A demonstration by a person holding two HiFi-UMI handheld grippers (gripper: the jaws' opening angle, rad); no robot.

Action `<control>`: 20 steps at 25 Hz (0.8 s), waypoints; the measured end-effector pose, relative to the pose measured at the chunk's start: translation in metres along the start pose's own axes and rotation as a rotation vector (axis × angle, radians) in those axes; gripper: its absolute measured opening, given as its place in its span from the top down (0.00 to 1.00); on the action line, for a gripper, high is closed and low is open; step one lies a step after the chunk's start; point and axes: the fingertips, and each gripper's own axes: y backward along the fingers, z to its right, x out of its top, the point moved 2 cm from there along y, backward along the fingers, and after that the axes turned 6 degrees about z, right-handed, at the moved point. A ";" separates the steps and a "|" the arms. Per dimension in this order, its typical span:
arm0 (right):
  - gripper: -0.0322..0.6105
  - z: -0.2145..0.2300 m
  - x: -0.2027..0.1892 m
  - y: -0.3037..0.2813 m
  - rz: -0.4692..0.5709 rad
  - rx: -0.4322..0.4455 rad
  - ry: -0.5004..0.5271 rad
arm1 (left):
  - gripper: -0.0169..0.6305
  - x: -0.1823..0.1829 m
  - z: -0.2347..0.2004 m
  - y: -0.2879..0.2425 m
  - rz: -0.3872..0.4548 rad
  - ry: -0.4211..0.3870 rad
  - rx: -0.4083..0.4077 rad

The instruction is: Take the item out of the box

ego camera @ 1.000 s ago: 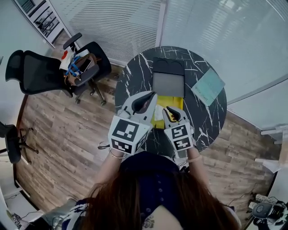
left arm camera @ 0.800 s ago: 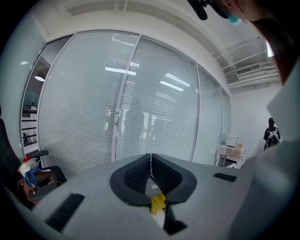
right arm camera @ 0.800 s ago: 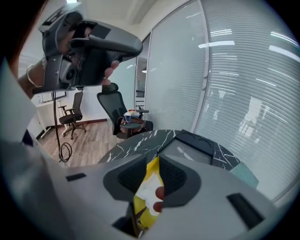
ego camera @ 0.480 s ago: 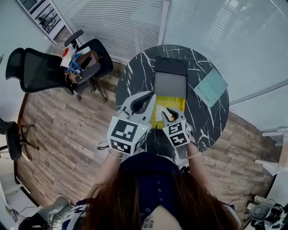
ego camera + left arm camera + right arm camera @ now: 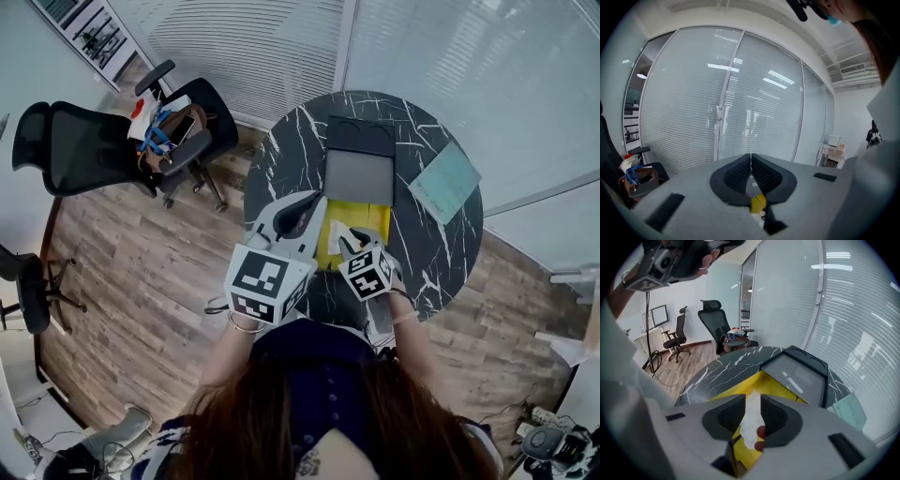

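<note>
An open box with a yellow inside [image 5: 354, 225] lies on the round black marble table [image 5: 281, 164], its dark lid [image 5: 359, 164] folded back on the far side. In the right gripper view the yellow box [image 5: 740, 390] shows under the jaws, and a white wrapped item with red bits [image 5: 750, 423] fills the gap between them. My right gripper [image 5: 752, 399] is shut on that item over the box's near end. My left gripper [image 5: 317, 199] hovers at the box's left edge. Its view faces the window blinds, and its jaws [image 5: 750, 157] are shut with nothing between them.
A teal booklet [image 5: 445, 183] lies on the table's right side. A black office chair loaded with bags [image 5: 164, 136] stands left of the table, another chair [image 5: 28, 291] farther left. Glass walls with blinds close off the far side.
My right gripper has tilted and shifted a little toward the box, its marker cube turning. The left gripper has hardly moved.
</note>
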 end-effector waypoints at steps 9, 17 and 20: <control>0.79 -0.003 -0.022 -0.024 -0.077 0.025 0.006 | 0.93 -0.005 -0.003 -0.004 -0.018 0.009 0.003; 0.79 -0.007 -0.038 -0.039 -0.130 0.043 0.003 | 0.93 -0.010 -0.006 -0.003 -0.029 0.015 0.016; 0.79 -0.009 -0.041 -0.043 -0.140 0.046 0.001 | 0.93 -0.009 -0.009 -0.002 -0.031 0.015 0.023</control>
